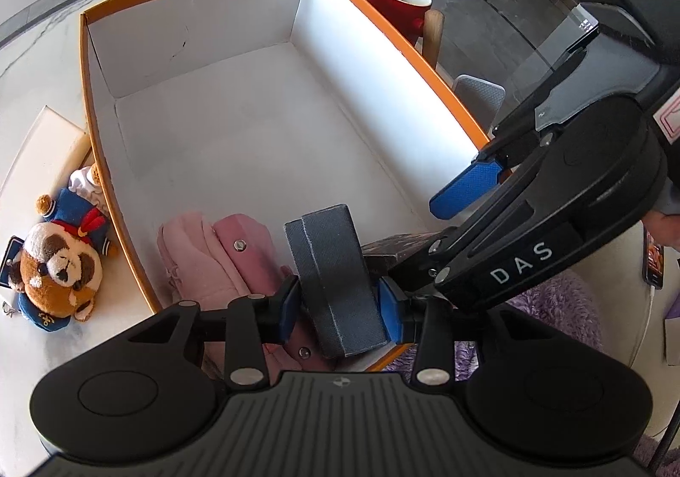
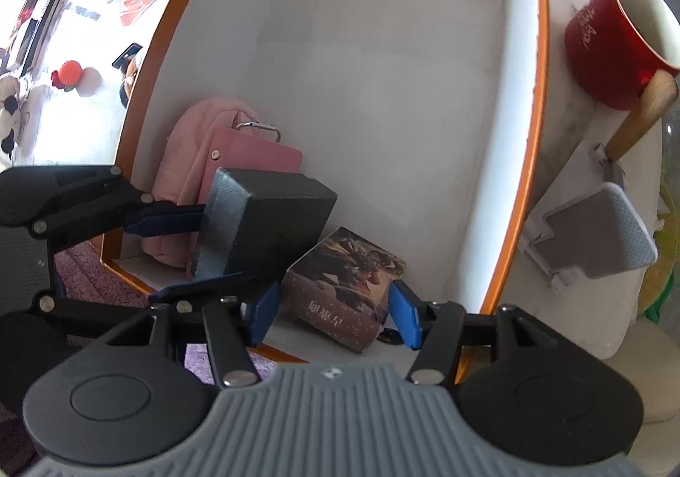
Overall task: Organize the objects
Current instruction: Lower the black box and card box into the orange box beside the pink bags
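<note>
Down into the big box (image 1: 238,52), white card inside with an orange rim, standing on a marbled white surface (image 1: 25,81). Left tool (image 1: 340,307) clenched on a dark grey block (image 1: 335,277), rectangular, coarse woven-looking cover with a seam down one face, held tilted above the box's near end. Seen from the right wrist, the same grey block (image 2: 272,226) pinched between blue pads, one corner pointing toward the floor of the box. Beside it in the near corner, a soft pink pouch (image 1: 221,260), fleecy on one part and smooth on the flap, with metal snaps and a clip ring. Next along, a small printed carton (image 2: 344,294), glossy, dark brown picture on top, lying tilted on the box floor. Right tool (image 2: 333,315) released, blue pads either side of that carton and not pressing on it. Outside the box: a plush dog (image 1: 59,268) in a blue sailor outfit, a red mug (image 2: 616,39) with white inside and a wooden handle, a grey textured stand (image 2: 603,239), and a fuzzy purple cloth (image 1: 552,307).
</note>
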### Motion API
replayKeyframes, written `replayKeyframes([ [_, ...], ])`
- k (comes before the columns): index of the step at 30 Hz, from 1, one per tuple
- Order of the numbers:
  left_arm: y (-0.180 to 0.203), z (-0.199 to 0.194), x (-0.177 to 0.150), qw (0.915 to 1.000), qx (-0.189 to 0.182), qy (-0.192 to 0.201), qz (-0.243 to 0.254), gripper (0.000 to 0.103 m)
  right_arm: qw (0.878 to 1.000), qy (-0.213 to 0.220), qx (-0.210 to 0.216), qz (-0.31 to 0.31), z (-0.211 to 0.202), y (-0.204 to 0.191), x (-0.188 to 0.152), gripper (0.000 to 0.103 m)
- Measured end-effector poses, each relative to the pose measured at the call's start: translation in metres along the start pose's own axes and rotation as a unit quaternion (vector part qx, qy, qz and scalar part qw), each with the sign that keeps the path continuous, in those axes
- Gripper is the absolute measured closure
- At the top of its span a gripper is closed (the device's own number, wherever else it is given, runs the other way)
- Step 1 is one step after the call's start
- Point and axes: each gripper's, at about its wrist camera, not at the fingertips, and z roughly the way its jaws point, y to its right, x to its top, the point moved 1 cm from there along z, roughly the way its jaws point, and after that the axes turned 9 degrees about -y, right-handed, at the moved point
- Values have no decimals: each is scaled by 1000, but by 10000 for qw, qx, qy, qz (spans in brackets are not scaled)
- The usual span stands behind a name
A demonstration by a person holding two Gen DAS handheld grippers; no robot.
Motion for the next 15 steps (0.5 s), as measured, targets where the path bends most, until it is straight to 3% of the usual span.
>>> replayKeyframes([
  [4,-2,-1,-2,9999,-132,40,-50,50,9990,-45,-75,-444,-7,0,3,44],
  [7,-3,-1,-5,9999,-123,99,34,52,9977,-107,-37,-665,13,1,23,44],
  [15,3,-5,-14,9989,-24,299,362,55,9895,-326,-412,-1348,30,-9,19,46],
])
